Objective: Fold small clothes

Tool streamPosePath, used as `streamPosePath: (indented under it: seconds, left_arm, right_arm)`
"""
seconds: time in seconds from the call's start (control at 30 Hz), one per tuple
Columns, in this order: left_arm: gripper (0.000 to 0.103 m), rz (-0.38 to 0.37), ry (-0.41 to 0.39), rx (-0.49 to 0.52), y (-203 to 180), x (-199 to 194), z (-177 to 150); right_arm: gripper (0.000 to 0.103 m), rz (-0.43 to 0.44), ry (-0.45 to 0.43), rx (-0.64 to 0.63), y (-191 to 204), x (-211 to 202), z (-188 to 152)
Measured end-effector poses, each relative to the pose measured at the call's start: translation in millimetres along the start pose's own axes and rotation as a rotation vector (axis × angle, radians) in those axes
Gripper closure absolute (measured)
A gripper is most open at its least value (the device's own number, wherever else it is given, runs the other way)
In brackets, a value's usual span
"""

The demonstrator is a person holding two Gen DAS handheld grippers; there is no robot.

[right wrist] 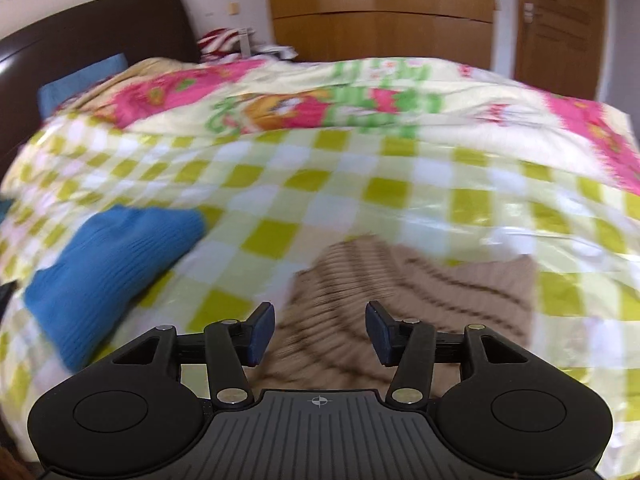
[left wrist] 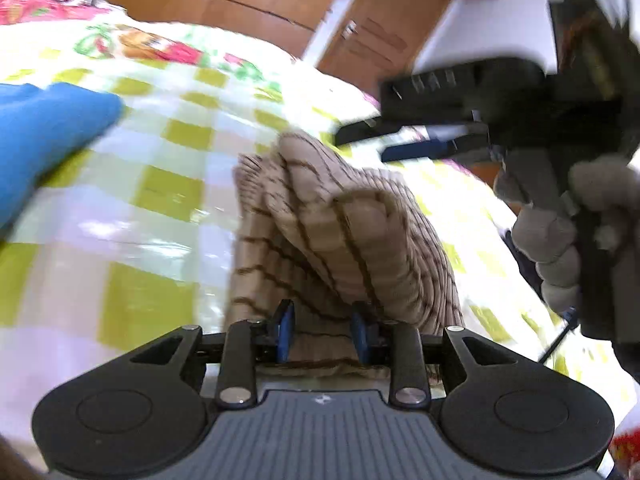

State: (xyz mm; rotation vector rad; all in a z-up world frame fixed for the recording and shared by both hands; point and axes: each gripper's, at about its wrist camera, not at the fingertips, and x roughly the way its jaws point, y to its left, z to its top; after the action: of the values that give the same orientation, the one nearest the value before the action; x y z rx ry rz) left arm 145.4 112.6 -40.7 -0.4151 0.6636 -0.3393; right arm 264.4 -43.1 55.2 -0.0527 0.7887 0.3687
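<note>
A beige knit garment with brown stripes (left wrist: 340, 232) lies bunched on the checked bedspread (left wrist: 140, 184). My left gripper (left wrist: 324, 334) has its blue-padded fingers around the garment's near edge, with cloth between them. In the right wrist view the same beige garment (right wrist: 420, 280) lies just beyond my right gripper (right wrist: 320, 330), which is open and empty above it. The right gripper (left wrist: 420, 140) also shows in the left wrist view, held by a gloved hand (left wrist: 568, 220). A folded blue knit garment (right wrist: 108, 264) lies to the left; it also shows in the left wrist view (left wrist: 48, 136).
The bed carries a pink and green cartoon quilt (right wrist: 300, 108) further back. A dark headboard (right wrist: 92, 32) stands at the left. A wooden wardrobe (right wrist: 380, 8) and a door (right wrist: 560, 28) stand behind the bed.
</note>
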Motion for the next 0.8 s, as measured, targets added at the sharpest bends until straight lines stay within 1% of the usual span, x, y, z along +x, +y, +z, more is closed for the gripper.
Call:
streamPosePath:
  seconds: [0.1, 0.2, 0.27, 0.3, 0.33, 0.4, 0.5, 0.57, 0.63, 0.67, 0.7, 0.73, 0.8]
  left_arm:
    - [0.058, 0.016, -0.052, -0.067, 8, -21, 3]
    - [0.057, 0.014, -0.132, -0.089, 4, -43, 9]
    - [0.054, 0.007, -0.182, -0.075, -2, -54, 15]
    - [0.049, 0.001, -0.198, -0.06, -6, -54, 22]
    - [0.043, -0.003, -0.206, -0.038, -12, -55, 28]
    - [0.038, -0.004, -0.203, 0.024, -23, -43, 37]
    - [0.038, 0.002, -0.161, 0.086, -34, -12, 43]
    - [0.042, 0.018, -0.072, 0.082, -35, 12, 38]
    - [0.058, 0.063, 0.034, 0.079, -31, 32, 24]
    - [0.063, 0.083, 0.076, 0.071, -28, 38, 16]
    - [0.066, 0.088, 0.102, 0.054, -23, 40, 11]
    - [0.066, 0.075, 0.111, 0.03, -17, 40, 8]
    - [0.067, 0.06, 0.107, 0.002, -11, 38, 10]
  right_arm:
    - [0.053, 0.017, 0.026, 0.082, -19, 7, 0]
    - [0.053, 0.017, 0.024, 0.081, -24, 6, -8]
    - [0.053, 0.033, 0.03, 0.085, -25, 5, -15]
    - [0.053, 0.041, 0.031, 0.083, -26, 4, -18]
    - [0.052, 0.042, 0.034, 0.082, -27, 4, -20]
    - [0.052, 0.044, 0.046, 0.086, -30, 5, -24]
    - [0.052, 0.035, 0.043, 0.1, -37, 5, -23]
    - [0.051, 0.039, 0.039, 0.12, -43, 7, -17]
    - [0.047, 0.056, 0.042, 0.13, -46, 12, -10]
    - [0.045, 0.059, 0.045, 0.128, -45, 16, -8]
    - [0.045, 0.062, 0.053, 0.121, -42, 22, -6]
    - [0.045, 0.057, 0.063, 0.118, -39, 29, -6]
    - [0.045, 0.041, 0.087, 0.127, -34, 45, -7]
